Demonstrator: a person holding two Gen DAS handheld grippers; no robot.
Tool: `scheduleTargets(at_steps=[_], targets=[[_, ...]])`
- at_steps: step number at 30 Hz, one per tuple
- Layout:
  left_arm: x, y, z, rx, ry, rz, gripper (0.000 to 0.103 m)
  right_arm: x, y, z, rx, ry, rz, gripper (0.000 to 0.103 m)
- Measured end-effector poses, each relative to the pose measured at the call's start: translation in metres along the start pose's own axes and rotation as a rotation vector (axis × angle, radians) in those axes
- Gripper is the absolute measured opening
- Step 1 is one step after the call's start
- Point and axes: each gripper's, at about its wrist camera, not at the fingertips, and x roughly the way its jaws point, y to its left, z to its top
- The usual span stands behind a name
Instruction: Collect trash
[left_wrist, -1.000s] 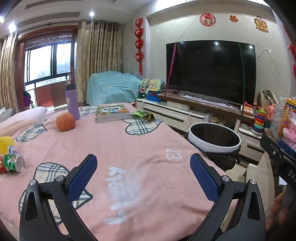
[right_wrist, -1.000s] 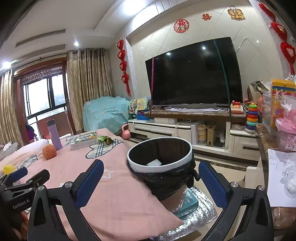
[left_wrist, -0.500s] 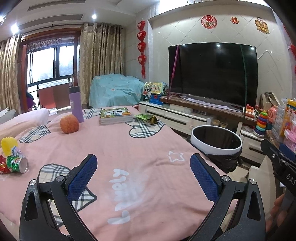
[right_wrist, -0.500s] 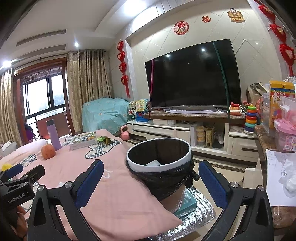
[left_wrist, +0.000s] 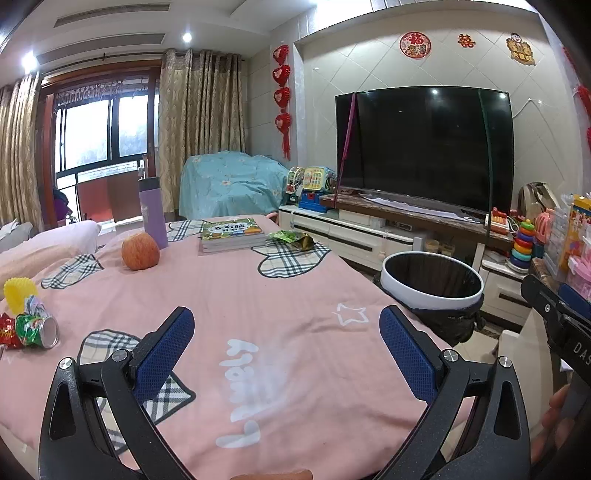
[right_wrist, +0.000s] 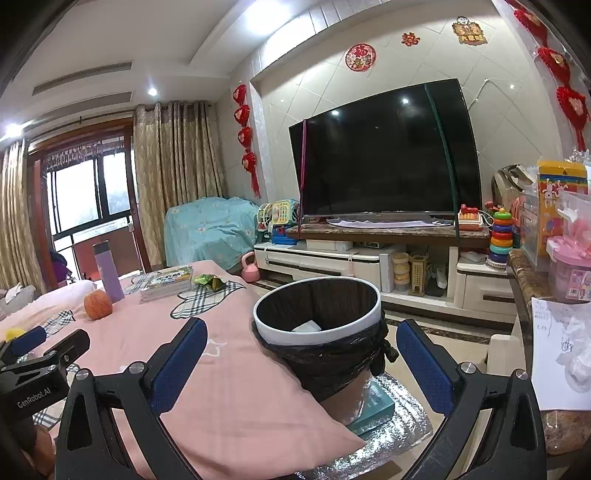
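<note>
Over the pink cloth (left_wrist: 258, 295), the left wrist view shows the left gripper (left_wrist: 286, 354) with its blue pads spread wide and nothing between them. At the left edge lies the trash: a crushed green can (left_wrist: 37, 329) on its side, with a red wrapper (left_wrist: 8, 329) cut off by the frame and a yellow cup (left_wrist: 16, 293) just behind it. A green wrapper (left_wrist: 293, 239) lies far off, beside the books (left_wrist: 232, 236). An apple (left_wrist: 140, 252) sits near a purple bottle (left_wrist: 153, 212). The bin (left_wrist: 432, 282) stands past the cloth's right edge, its inside too dark to read. The right gripper (left_wrist: 557, 314) juts in at the right edge, only partly seen, with fingertips of a hand (left_wrist: 556, 410) below it.

From the right wrist view, the right gripper (right_wrist: 299, 365) is likewise spread wide and empty, pointed level at the bin (right_wrist: 317, 314), which has a black liner and a white scrap inside. The bin's base is hidden behind the cloth (right_wrist: 221, 387). The left gripper (right_wrist: 37, 350) shows at the left edge, and the can is not visible. The green wrapper (right_wrist: 209, 280) lies by the books (right_wrist: 168, 282).
</note>
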Motion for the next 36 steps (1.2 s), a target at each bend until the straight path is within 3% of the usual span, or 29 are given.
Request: scheduleTargets(at_steps=[36], targets=[[-0.0020,0.0013,-0.0022,0.010,-0.003,-0.011,0.103,-0.0008,0.0010,-0.0012,0.011,0.002,0.009,0.103]])
